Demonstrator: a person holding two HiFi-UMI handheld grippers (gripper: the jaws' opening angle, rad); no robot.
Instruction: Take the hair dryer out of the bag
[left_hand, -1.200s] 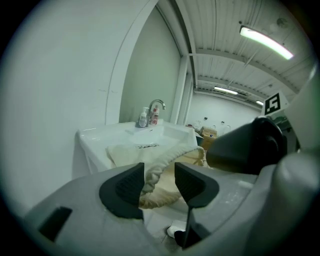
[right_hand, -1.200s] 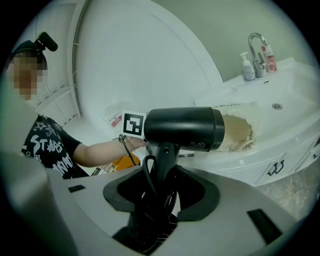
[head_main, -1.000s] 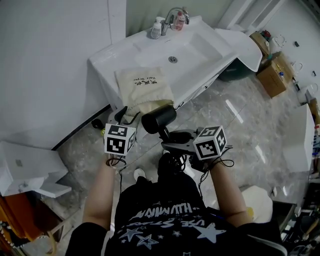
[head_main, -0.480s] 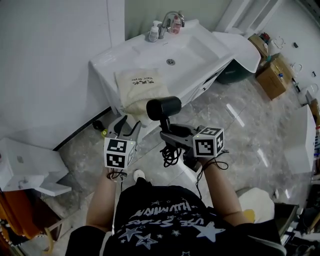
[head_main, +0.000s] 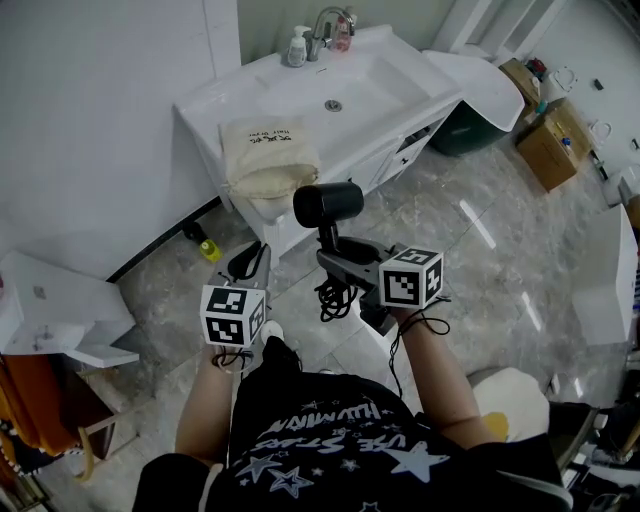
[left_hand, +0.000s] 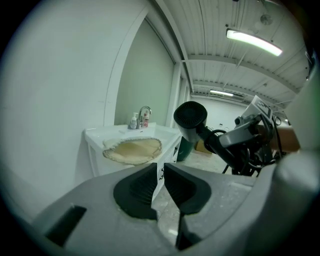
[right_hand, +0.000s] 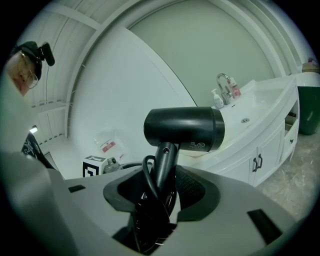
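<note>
The black hair dryer stands upright in the air in front of the vanity, clear of the bag. My right gripper is shut on its handle, and the coiled black cord hangs bunched between the jaws. The cream cloth bag lies flat on the left end of the counter, its mouth at the near edge. My left gripper hovers over the floor below the bag, apart from it. Its jaws are closing with only a narrow gap and nothing between them.
The white vanity has a sink, a faucet and small bottles at the back. A green bin and cardboard boxes stand to the right. A white shelf unit is at the left, and a small yellow bottle lies on the marble floor.
The left gripper has drawn back from the bag's mouth toward the person and its jaws have narrowed. The right gripper has carried the dryer a little away from the bag.
</note>
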